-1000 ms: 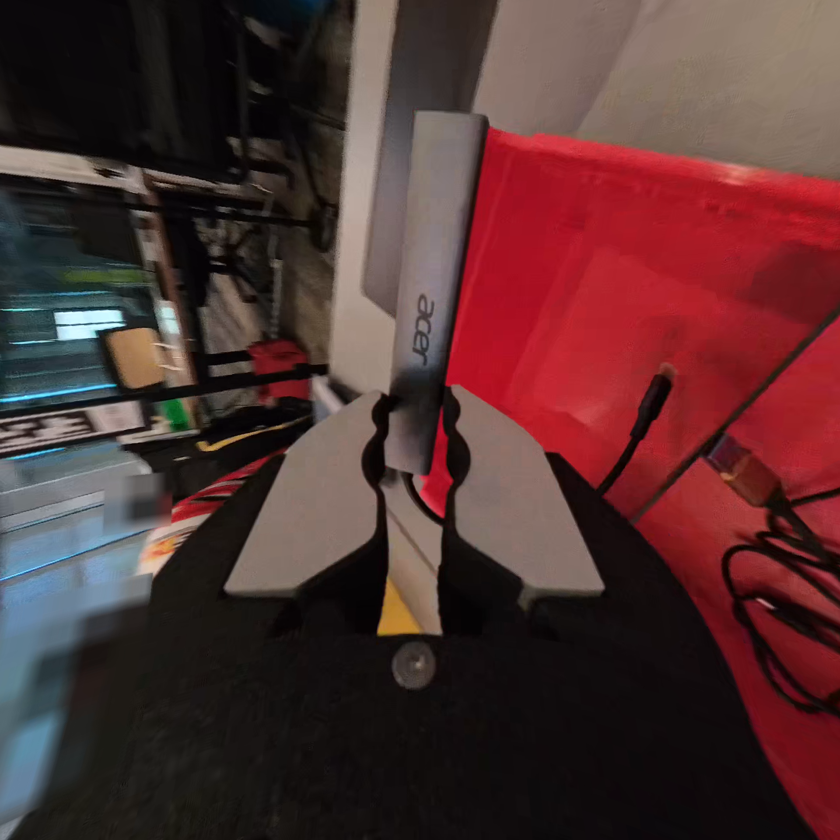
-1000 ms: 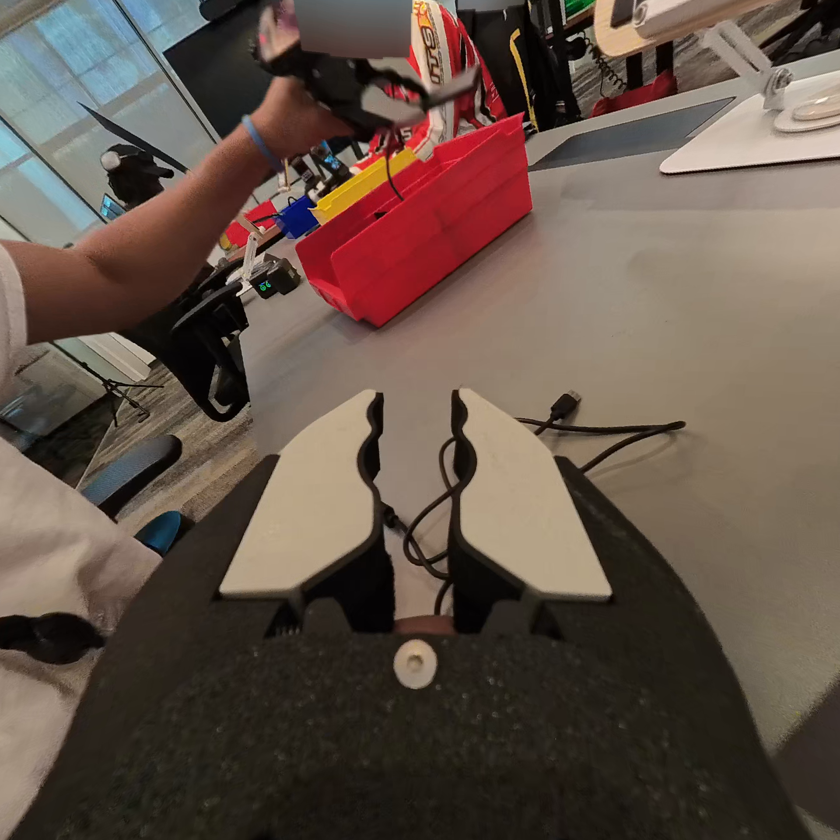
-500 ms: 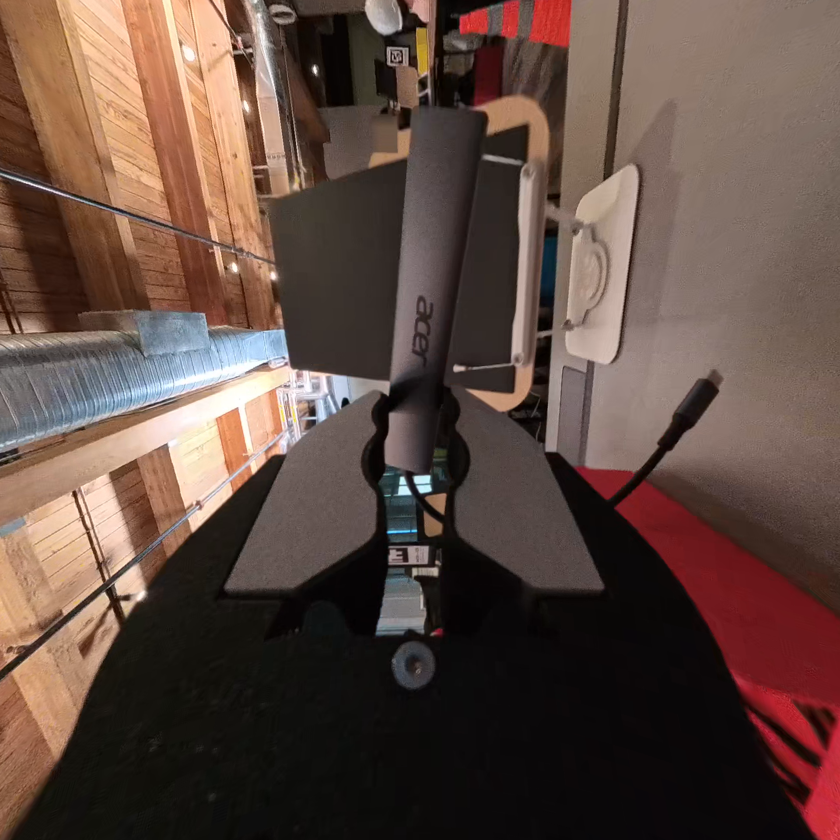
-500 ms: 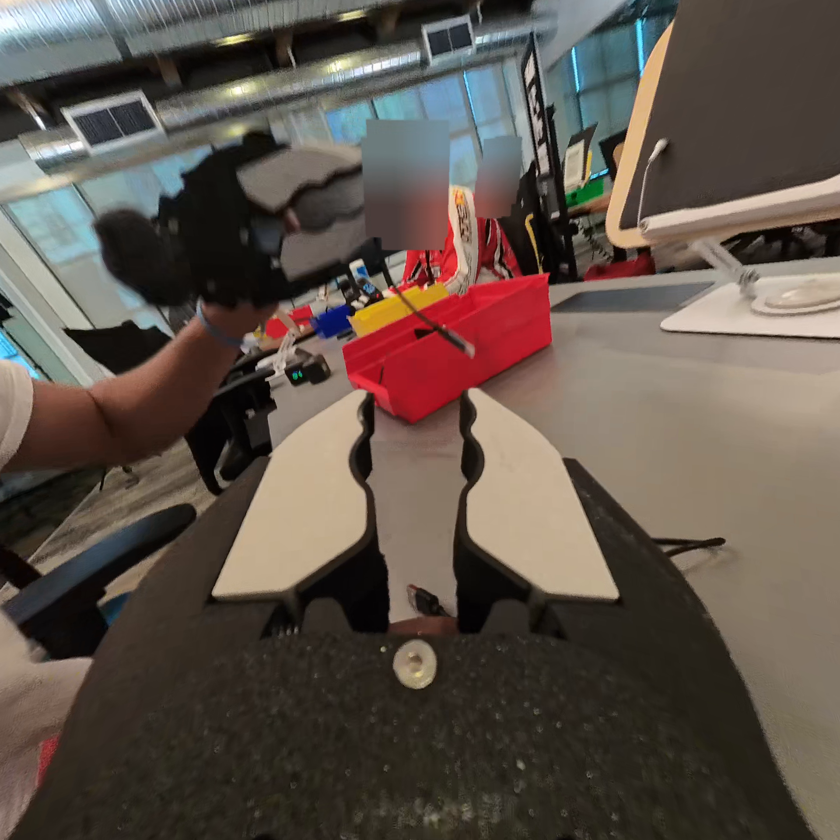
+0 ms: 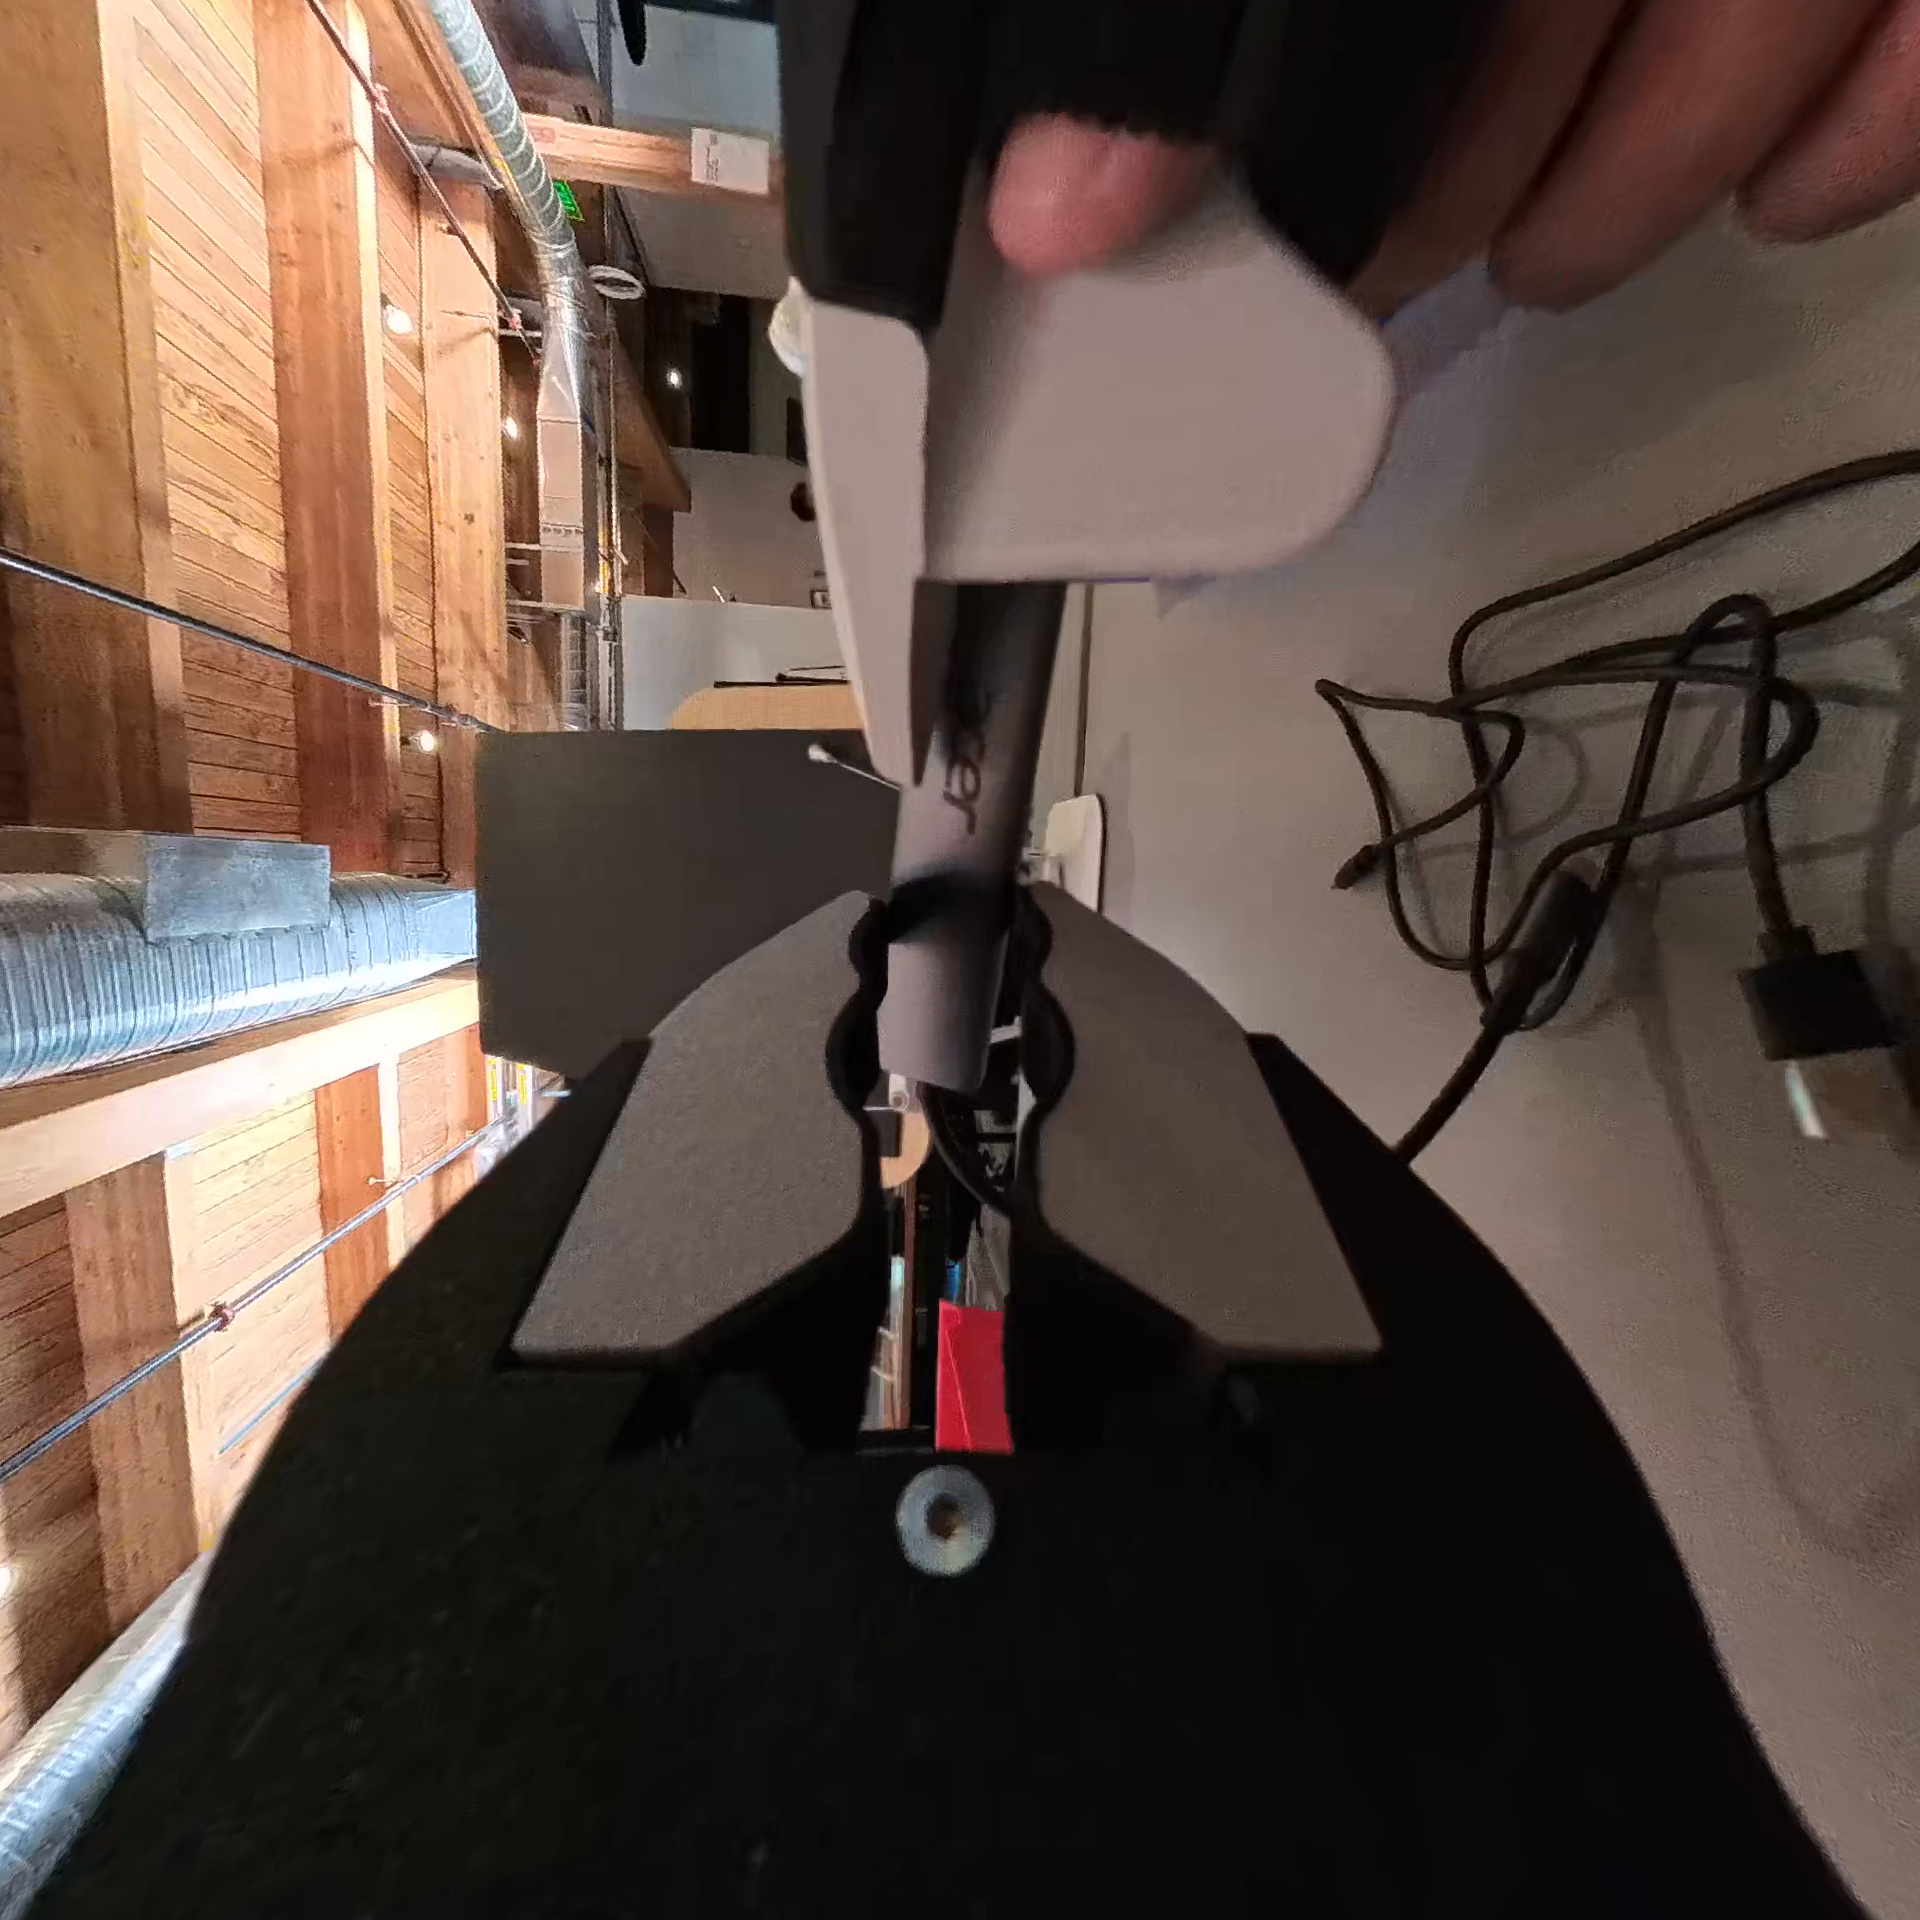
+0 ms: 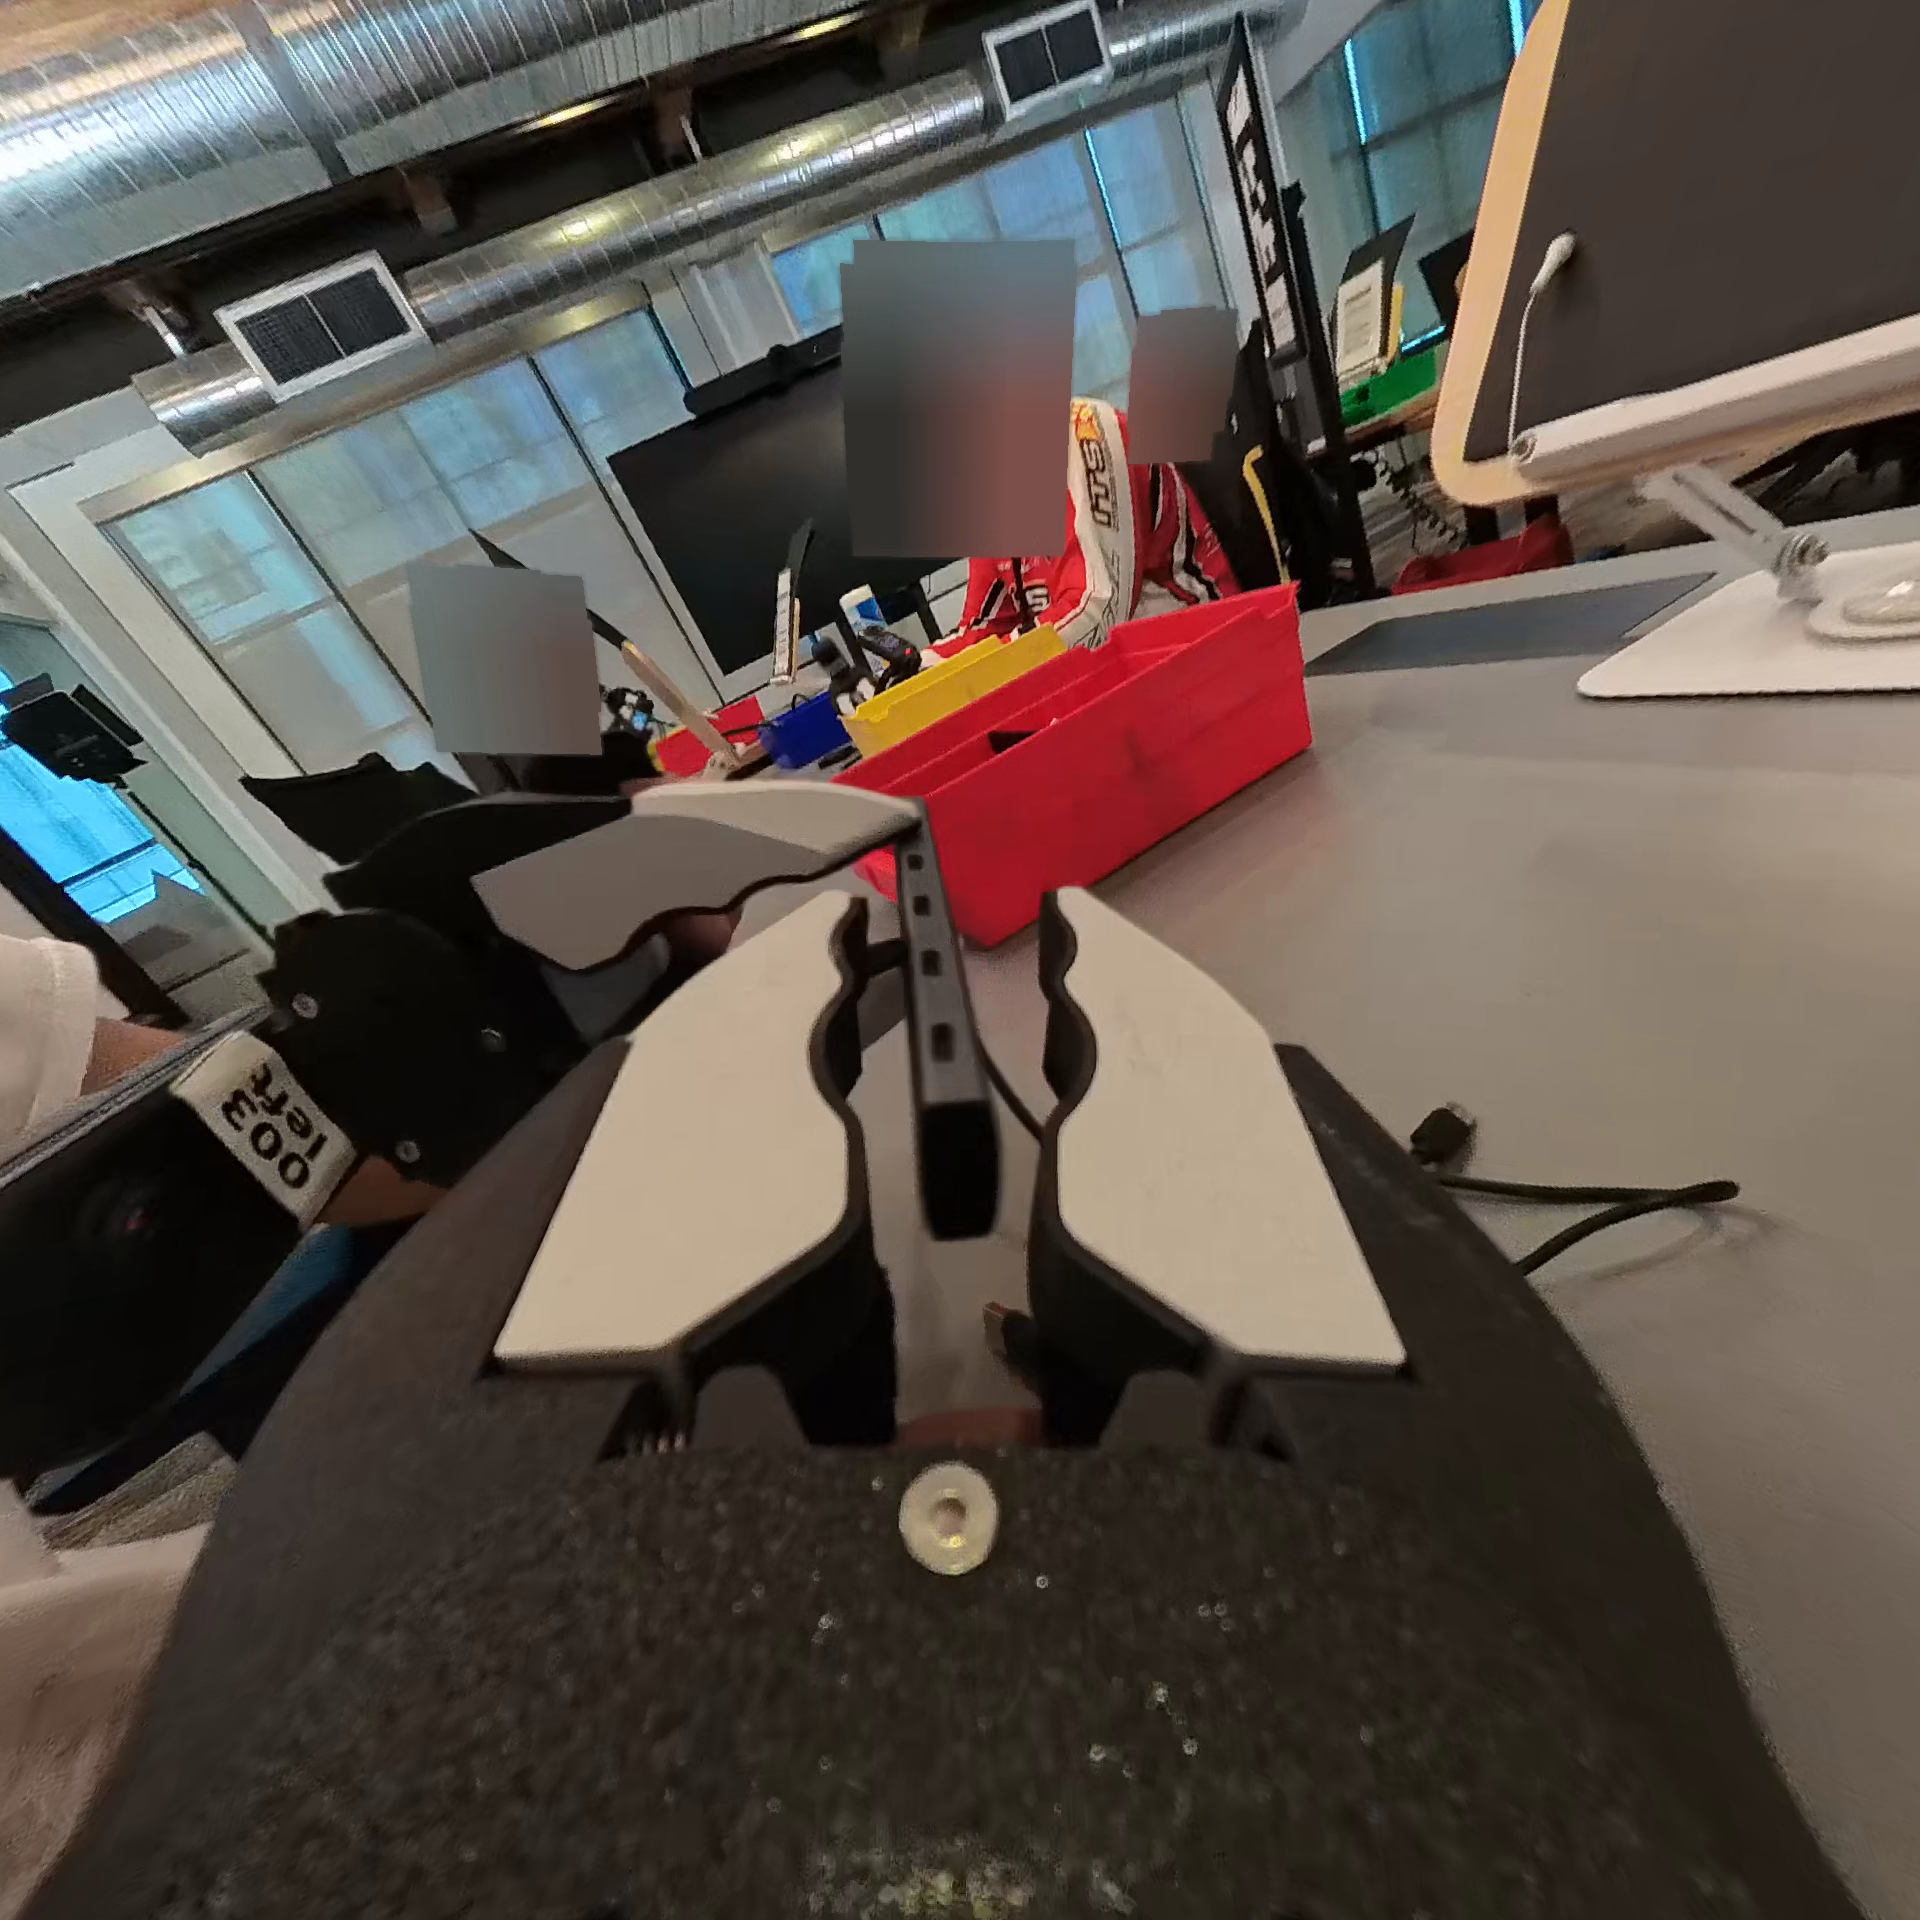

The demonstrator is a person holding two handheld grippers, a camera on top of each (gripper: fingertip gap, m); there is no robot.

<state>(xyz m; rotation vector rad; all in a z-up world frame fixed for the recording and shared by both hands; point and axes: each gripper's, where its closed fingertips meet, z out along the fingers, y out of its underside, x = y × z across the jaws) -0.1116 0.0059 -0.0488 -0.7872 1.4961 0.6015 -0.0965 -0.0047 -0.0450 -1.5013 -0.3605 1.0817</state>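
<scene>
My left gripper [image 5: 951, 914] is shut on one end of a slim grey USB hub [image 5: 961, 790]. The hub's black cable hangs back between the jaws. My right gripper [image 6: 951, 914] is open, and the hub [image 6: 940, 1039] lies in the gap between its fingers with its row of ports facing up. I see space on both sides of it. In the left wrist view the right gripper's fingers [image 5: 1143, 447] cover the hub's far end, with a hand behind them. In the right wrist view the left gripper's fingers [image 6: 665, 883] come in from the left.
A grey table [image 6: 1558, 935] carries a red bin [image 6: 1101, 790], loose black cables [image 6: 1600, 1205] with a plug [image 6: 1444, 1132], and a monitor on a white stand [image 6: 1766, 644]. The cables [image 5: 1621, 748] also show in the left wrist view. Yellow [image 6: 956, 675] and blue [image 6: 800, 727] bins and people sit behind. The grippers are tip to tip, or close to it.
My left gripper swung the hub away from the red bin and brought it toward the right gripper. The right gripper rose off the cable, opened wider and now straddles the hub.
</scene>
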